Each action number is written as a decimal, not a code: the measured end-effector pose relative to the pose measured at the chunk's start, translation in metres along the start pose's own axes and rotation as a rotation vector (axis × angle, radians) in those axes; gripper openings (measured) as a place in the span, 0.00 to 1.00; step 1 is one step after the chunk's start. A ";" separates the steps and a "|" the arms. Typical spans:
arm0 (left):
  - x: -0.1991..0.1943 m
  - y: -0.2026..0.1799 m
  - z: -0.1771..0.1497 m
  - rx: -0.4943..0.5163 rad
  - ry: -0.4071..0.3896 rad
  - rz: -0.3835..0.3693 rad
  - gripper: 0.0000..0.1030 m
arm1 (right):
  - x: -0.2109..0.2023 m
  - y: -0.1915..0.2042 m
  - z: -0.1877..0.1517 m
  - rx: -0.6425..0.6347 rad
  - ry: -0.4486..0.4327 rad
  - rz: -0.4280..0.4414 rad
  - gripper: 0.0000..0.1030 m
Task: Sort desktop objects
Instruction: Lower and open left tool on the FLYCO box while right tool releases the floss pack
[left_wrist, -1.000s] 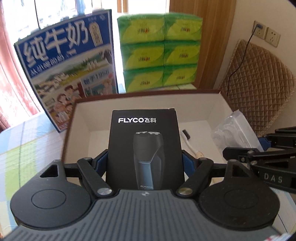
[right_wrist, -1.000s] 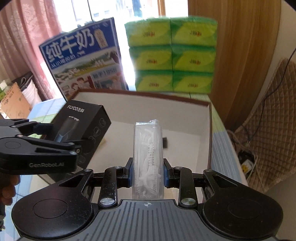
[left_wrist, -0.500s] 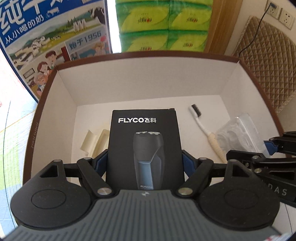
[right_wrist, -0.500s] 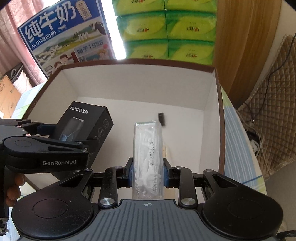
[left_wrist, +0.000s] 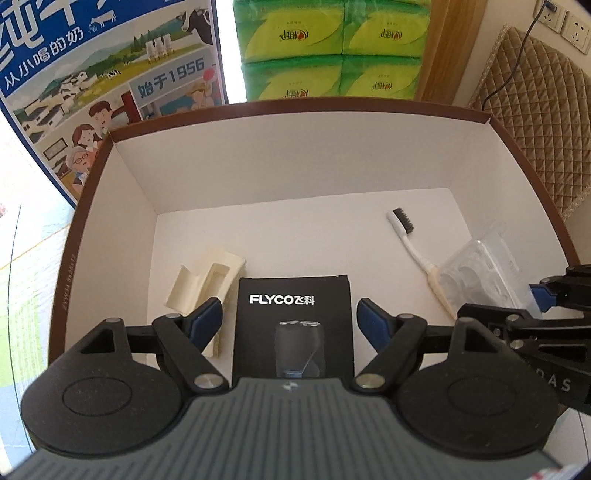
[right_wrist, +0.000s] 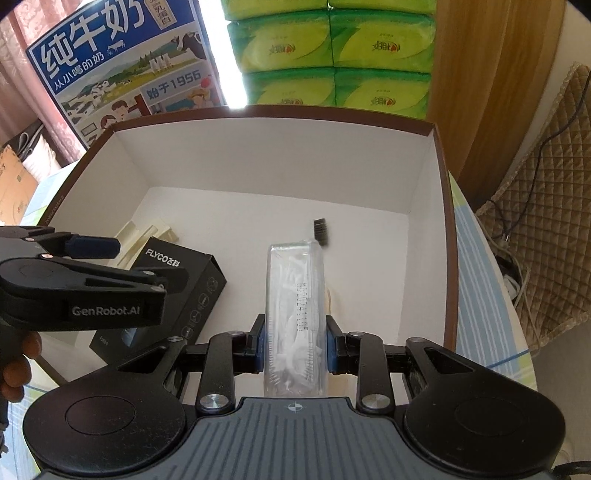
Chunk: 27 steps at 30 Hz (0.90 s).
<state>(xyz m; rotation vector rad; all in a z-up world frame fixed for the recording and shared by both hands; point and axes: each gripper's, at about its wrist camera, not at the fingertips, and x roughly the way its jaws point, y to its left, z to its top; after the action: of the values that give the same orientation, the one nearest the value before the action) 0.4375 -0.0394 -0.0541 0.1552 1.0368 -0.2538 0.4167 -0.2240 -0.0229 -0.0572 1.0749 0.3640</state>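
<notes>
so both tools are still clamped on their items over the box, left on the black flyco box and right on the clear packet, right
Not quite. The left tool is open: in the left wrist view there is a gap on each side of the black FLYCO box, which sits in the white storage box. The right tool is clamped on the clear packet, as the right wrist view shows.

Toothbrush (right_wrist: 320, 230) handle hidden behind clear packet (right_wrist: 295, 314), tissue packs (left_wrist: 328, 48) cropped
</notes>
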 end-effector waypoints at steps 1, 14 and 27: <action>0.000 0.001 0.000 0.002 -0.001 0.004 0.75 | 0.000 0.000 0.000 -0.001 0.001 0.001 0.26; -0.009 0.015 -0.007 0.019 -0.011 0.045 0.80 | 0.014 0.010 0.003 -0.001 0.005 -0.067 0.37; -0.025 0.029 -0.019 0.046 -0.029 0.067 0.86 | -0.004 0.025 -0.003 -0.099 -0.032 -0.076 0.84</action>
<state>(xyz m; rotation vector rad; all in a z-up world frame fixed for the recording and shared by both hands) 0.4176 -0.0036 -0.0415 0.2267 0.9954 -0.2180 0.4046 -0.2018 -0.0179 -0.1791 1.0194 0.3483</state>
